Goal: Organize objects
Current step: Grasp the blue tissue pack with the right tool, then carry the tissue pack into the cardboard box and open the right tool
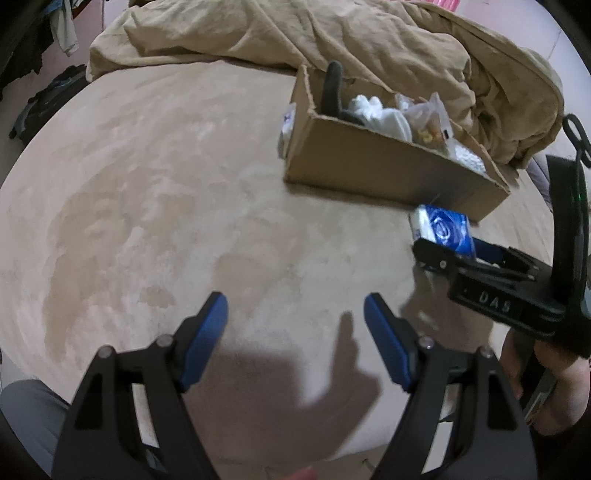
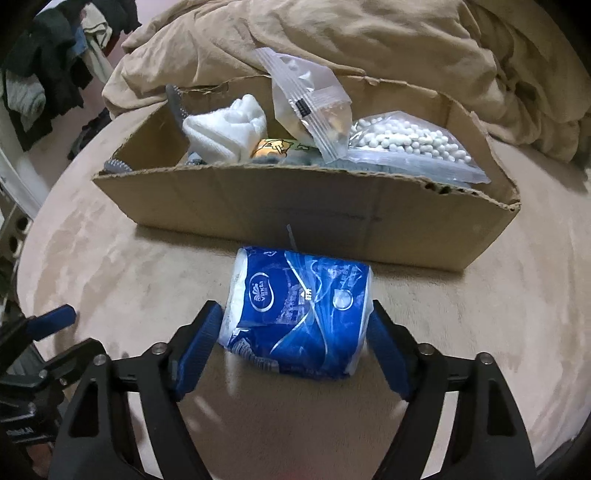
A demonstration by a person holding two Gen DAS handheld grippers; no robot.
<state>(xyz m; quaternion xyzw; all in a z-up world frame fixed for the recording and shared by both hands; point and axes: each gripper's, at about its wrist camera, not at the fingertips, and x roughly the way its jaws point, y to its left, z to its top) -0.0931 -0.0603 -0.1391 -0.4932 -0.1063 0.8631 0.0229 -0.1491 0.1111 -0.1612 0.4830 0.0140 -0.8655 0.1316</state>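
Observation:
A blue tissue pack [image 2: 295,314] sits between the blue pads of my right gripper [image 2: 295,321], which touch both its ends; it is held just above the beige bed sheet. It also shows in the left wrist view [image 1: 445,227], with the right gripper [image 1: 448,245] around it. Just behind stands an open cardboard box [image 2: 295,206] holding white socks [image 2: 229,129], a clear zip bag [image 2: 314,107] and a bag of white beads [image 2: 406,142]. My left gripper [image 1: 295,314] is open and empty over the sheet, left of the box [image 1: 369,166].
A crumpled tan blanket [image 1: 369,33] lies behind the box across the back of the bed. Clothes [image 2: 44,85] hang at the far left beyond the bed edge. The beige sheet [image 1: 147,184] spreads wide to the left of the box.

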